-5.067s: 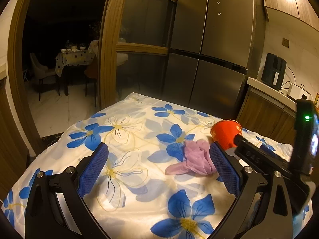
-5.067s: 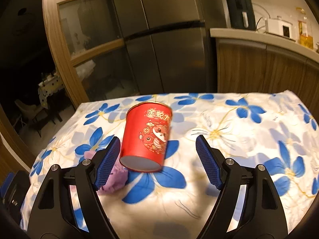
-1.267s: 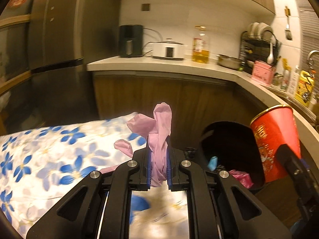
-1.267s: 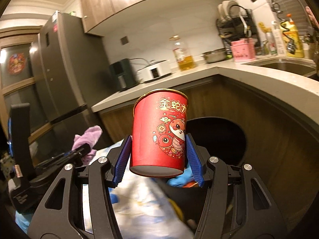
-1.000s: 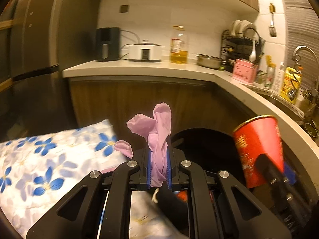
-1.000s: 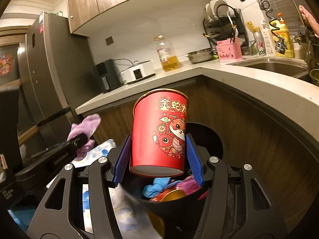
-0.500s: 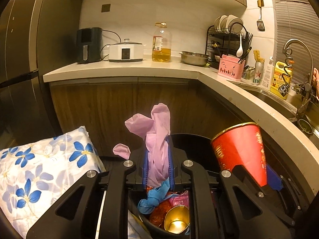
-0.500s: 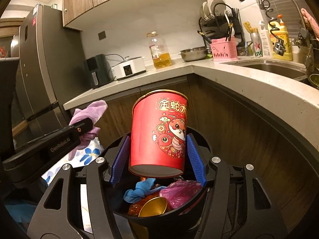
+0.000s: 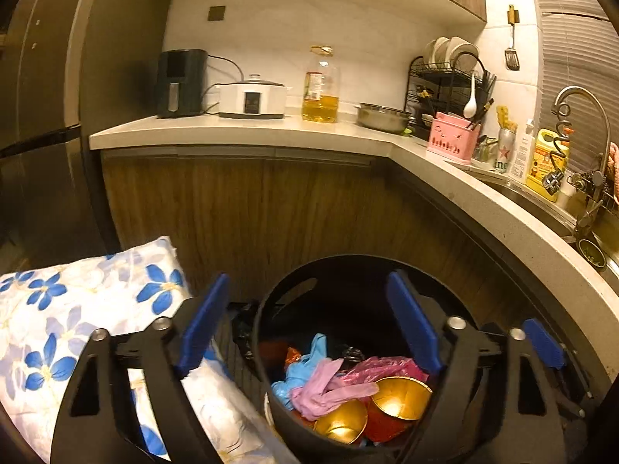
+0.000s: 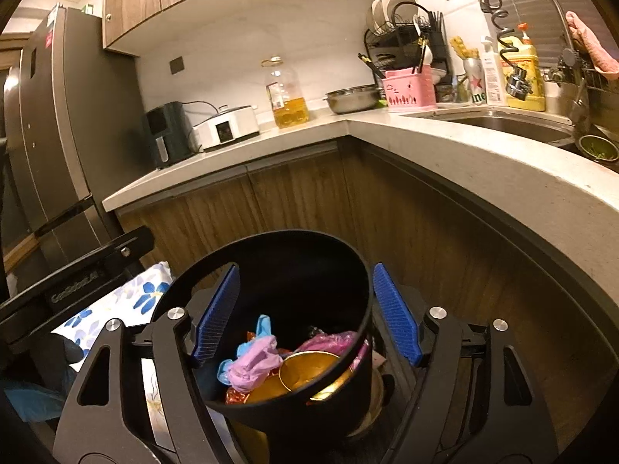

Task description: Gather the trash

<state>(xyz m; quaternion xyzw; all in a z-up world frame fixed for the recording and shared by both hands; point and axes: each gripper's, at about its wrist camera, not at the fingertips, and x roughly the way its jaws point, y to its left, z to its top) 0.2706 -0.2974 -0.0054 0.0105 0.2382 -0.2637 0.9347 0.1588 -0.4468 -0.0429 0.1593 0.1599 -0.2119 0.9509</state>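
A round black trash bin [image 9: 267, 332] [image 10: 271, 243] stands below both grippers. The pink glove [image 9: 329, 386] [image 10: 251, 367] lies inside it on top of a blue glove [image 9: 305, 363] and a pink bag [image 9: 387, 365]. The red cup with its gold inside [image 9: 398, 394] [image 10: 309, 365] lies in the bin beside a second gold-lined cup [image 9: 340, 421]. My left gripper [image 9: 309, 328] is open and empty above the bin. My right gripper [image 10: 305, 313] is open and empty above the bin too.
The flowered tablecloth [image 9: 77, 309] [image 10: 116, 305] is to the left of the bin. Wooden cabinets [image 9: 271, 208] and a curved countertop [image 9: 483, 201] wrap around behind and to the right. The fridge [image 10: 46, 135] stands at left.
Both grippers have opened. The pink glove and the red cup dropped into the bin and now lie on the trash.
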